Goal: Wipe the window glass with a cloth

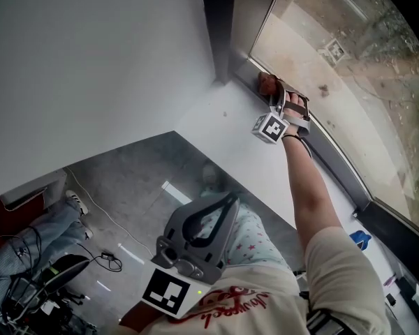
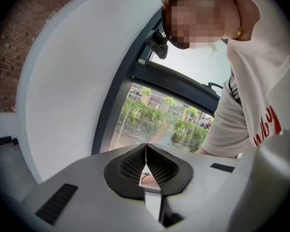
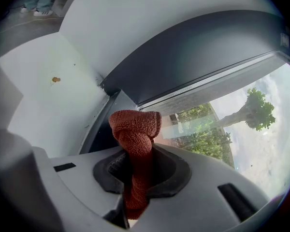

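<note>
A rust-red cloth [image 3: 135, 139] is bunched between the jaws of my right gripper [image 3: 137, 166], which is shut on it. In the head view that right gripper [image 1: 274, 102] reaches out on a stretched arm and holds the cloth [image 1: 268, 85] at the lower corner of the window glass [image 1: 349, 82], by the dark frame [image 1: 227, 33]. The glass [image 3: 222, 129] fills the right of the right gripper view. My left gripper [image 1: 208, 223] hangs low near my body, jaws together with nothing in them. In the left gripper view its jaws [image 2: 146, 161] meet in a thin line.
A white sill [image 1: 251, 152] runs under the window, with a small blue thing [image 1: 359, 239] lying on it further along. A white wall [image 1: 91, 61] stands to the left. On the grey floor [image 1: 146, 180] lie cables and gear [image 1: 49, 278], and another person's legs [image 1: 35, 229] show.
</note>
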`<state>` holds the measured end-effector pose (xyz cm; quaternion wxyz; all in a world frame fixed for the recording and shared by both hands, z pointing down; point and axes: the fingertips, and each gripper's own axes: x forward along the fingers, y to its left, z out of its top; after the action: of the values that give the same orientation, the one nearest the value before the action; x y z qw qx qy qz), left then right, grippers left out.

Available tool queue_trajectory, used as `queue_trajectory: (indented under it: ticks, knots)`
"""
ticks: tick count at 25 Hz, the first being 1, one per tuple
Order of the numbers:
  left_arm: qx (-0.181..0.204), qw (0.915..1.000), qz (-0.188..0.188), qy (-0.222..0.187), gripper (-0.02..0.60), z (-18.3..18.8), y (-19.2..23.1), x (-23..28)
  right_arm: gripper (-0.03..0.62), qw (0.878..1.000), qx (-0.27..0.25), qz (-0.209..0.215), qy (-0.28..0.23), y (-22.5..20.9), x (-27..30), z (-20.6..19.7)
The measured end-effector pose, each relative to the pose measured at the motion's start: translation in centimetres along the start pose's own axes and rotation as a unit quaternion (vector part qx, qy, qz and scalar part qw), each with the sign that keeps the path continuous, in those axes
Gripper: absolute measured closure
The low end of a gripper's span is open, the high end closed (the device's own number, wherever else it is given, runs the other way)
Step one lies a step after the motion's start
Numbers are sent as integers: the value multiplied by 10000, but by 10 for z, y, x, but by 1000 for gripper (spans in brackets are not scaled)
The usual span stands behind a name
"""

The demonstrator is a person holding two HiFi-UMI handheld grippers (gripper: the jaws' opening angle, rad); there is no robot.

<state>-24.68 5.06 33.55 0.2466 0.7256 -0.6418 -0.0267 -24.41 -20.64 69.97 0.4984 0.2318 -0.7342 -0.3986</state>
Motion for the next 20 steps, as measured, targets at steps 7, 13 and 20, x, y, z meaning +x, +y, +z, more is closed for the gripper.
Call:
queue_trajectory:
  ticks: [7,13,20]
  knots:
    - [8,10000,68,32,560,-2,1,-4,522,9966,286,681,357,19,8,-2]
    - [59,10000,32,-6,560,1,-2,-9,522,9938,558,880,390,15,8,-2]
    - [209,9993,-235,-195,560,19,-21,-14,522,9847,1629,92,-605,-68,-74,21]
